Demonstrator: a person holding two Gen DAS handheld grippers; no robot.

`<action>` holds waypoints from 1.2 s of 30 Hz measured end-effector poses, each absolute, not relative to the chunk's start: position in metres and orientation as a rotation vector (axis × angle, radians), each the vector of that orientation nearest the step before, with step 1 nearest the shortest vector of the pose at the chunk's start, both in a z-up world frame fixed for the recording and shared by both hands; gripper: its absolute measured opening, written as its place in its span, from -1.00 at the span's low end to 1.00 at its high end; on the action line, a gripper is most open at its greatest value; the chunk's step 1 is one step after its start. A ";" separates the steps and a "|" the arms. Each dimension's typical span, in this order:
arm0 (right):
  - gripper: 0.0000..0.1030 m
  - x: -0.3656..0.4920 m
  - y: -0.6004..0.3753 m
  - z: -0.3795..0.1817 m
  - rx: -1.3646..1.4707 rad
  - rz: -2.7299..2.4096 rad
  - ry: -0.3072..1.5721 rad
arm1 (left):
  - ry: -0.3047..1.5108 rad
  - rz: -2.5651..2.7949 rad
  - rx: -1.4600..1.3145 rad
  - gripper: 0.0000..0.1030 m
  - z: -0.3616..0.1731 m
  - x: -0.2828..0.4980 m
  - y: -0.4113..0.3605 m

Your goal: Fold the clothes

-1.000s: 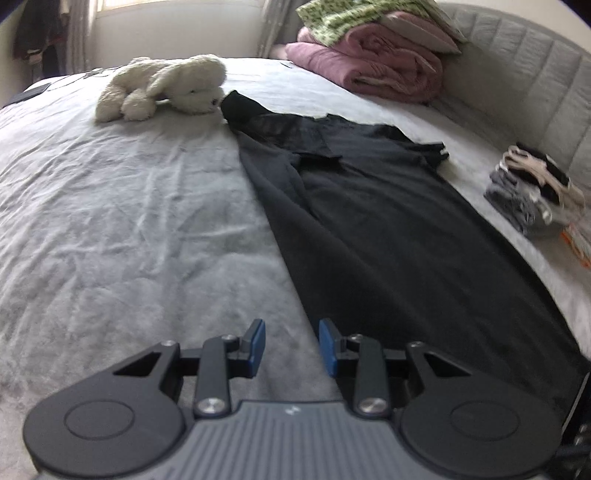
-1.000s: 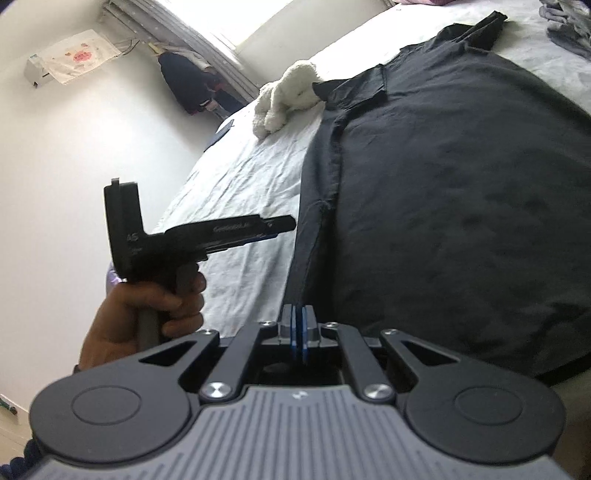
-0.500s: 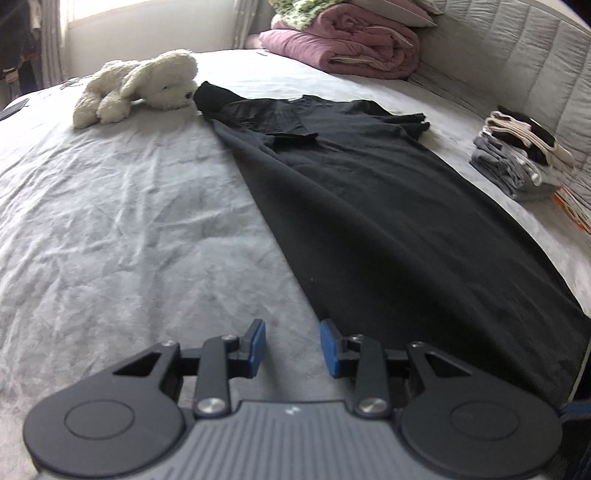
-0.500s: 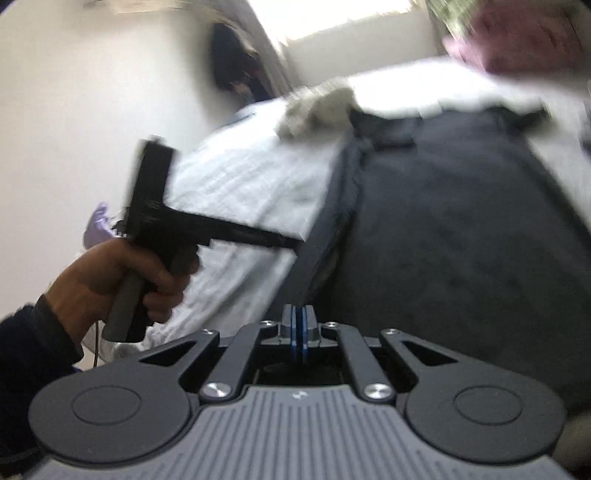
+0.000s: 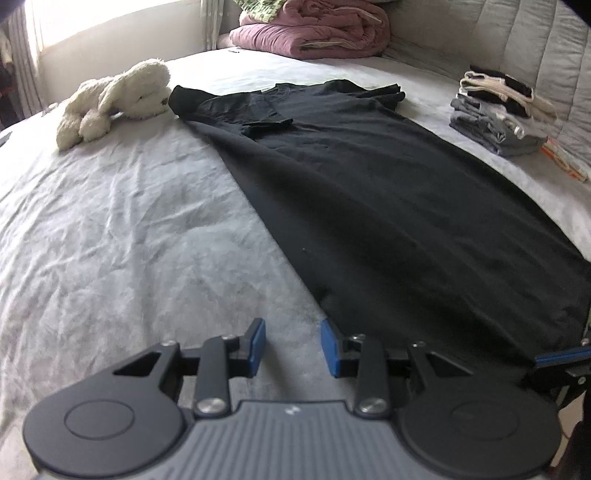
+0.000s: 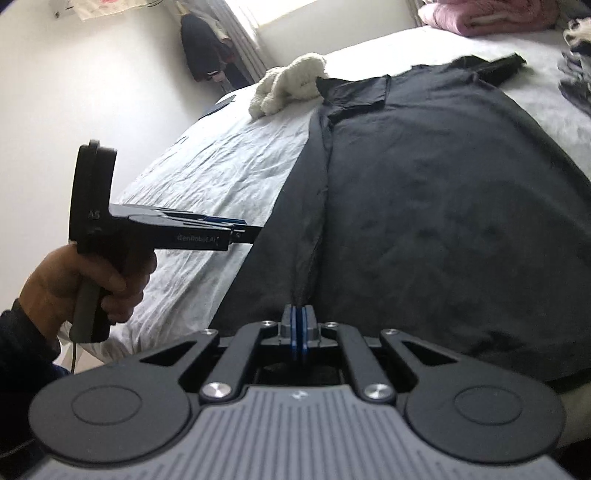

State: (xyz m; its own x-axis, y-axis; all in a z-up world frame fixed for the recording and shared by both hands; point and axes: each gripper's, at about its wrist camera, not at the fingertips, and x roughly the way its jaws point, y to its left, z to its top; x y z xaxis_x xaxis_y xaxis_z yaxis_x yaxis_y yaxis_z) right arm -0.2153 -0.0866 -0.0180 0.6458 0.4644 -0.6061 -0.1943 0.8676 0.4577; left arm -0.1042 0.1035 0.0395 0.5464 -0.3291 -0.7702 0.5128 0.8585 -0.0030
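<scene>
A black t-shirt (image 5: 388, 192) lies spread flat on the grey bed, collar far, hem near; it also shows in the right wrist view (image 6: 443, 206). My left gripper (image 5: 293, 345) is open and empty, low over the sheet just left of the shirt's near left hem corner. My right gripper (image 6: 297, 332) is shut at the shirt's near hem, by a fold line; whether cloth is pinched between the pads I cannot tell. The left gripper (image 6: 236, 230) appears from the side in the right wrist view, held in a hand.
A white plush toy (image 5: 114, 99) lies by the shirt's far left sleeve. A pile of folded clothes (image 5: 498, 110) sits at the right by the padded headboard. Pink bedding (image 5: 314, 29) is stacked at the far end. The bed edge (image 6: 162, 302) drops off at the left.
My left gripper has dropped lower and nearer the shirt's hem corner. The right wrist view has swung and steadied, with the gripper still shut at the hem.
</scene>
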 end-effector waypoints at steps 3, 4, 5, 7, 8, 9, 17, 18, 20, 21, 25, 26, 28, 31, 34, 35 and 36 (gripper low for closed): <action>-0.91 -0.214 -0.085 -0.021 0.346 0.378 0.793 | 0.853 -0.510 0.266 -0.34 0.039 -0.108 0.101; -0.91 -0.212 -0.083 -0.024 0.327 0.368 0.804 | 0.852 -0.513 0.272 -0.34 0.040 -0.109 0.101; -0.91 -0.211 -0.083 -0.027 0.318 0.363 0.817 | 0.850 -0.513 0.270 -0.34 0.041 -0.109 0.103; -0.91 -0.209 -0.083 -0.030 0.322 0.366 0.829 | 0.846 -0.510 0.261 -0.34 0.043 -0.109 0.106; -0.91 -0.209 -0.083 -0.030 0.315 0.372 0.827 | 0.841 -0.511 0.254 -0.34 0.044 -0.107 0.106; -0.89 -0.210 -0.082 -0.030 0.307 0.379 0.826 | 0.835 -0.513 0.247 -0.33 0.046 -0.106 0.105; -0.72 -0.190 -0.116 -0.014 0.473 0.436 0.804 | 0.788 -0.541 0.200 -0.31 0.055 -0.092 0.095; -0.72 -0.181 -0.123 -0.010 0.489 0.431 0.792 | 0.785 -0.555 0.203 -0.31 0.054 -0.090 0.092; -0.62 -0.155 -0.138 -0.004 0.529 0.408 0.784 | 0.776 -0.586 0.222 -0.31 0.055 -0.093 0.088; -0.53 -0.138 -0.144 -0.002 0.551 0.396 0.782 | 0.771 -0.601 0.233 -0.31 0.055 -0.094 0.087; -0.38 -0.053 -0.160 0.002 0.603 0.362 0.766 | 0.751 -0.662 0.275 -0.31 0.056 -0.101 0.081; -0.37 -0.028 -0.162 0.002 0.632 0.369 0.769 | 0.746 -0.678 0.285 -0.31 0.056 -0.102 0.080; -0.36 0.021 -0.167 0.001 0.711 0.378 0.787 | 0.713 -0.739 0.281 -0.31 0.060 -0.106 0.082; -0.21 0.093 -0.172 -0.001 0.776 0.409 0.831 | 0.712 -0.789 0.281 -0.32 0.055 -0.103 0.084; -0.20 0.140 -0.173 -0.005 0.739 0.379 0.866 | 0.751 -0.804 0.338 -0.32 0.043 -0.098 0.078; -0.20 0.154 -0.173 -0.006 0.722 0.365 0.876 | 0.751 -0.812 0.351 -0.32 0.040 -0.098 0.076; -0.20 0.168 -0.173 -0.008 0.704 0.351 0.886 | 0.752 -0.819 0.352 -0.32 0.039 -0.097 0.076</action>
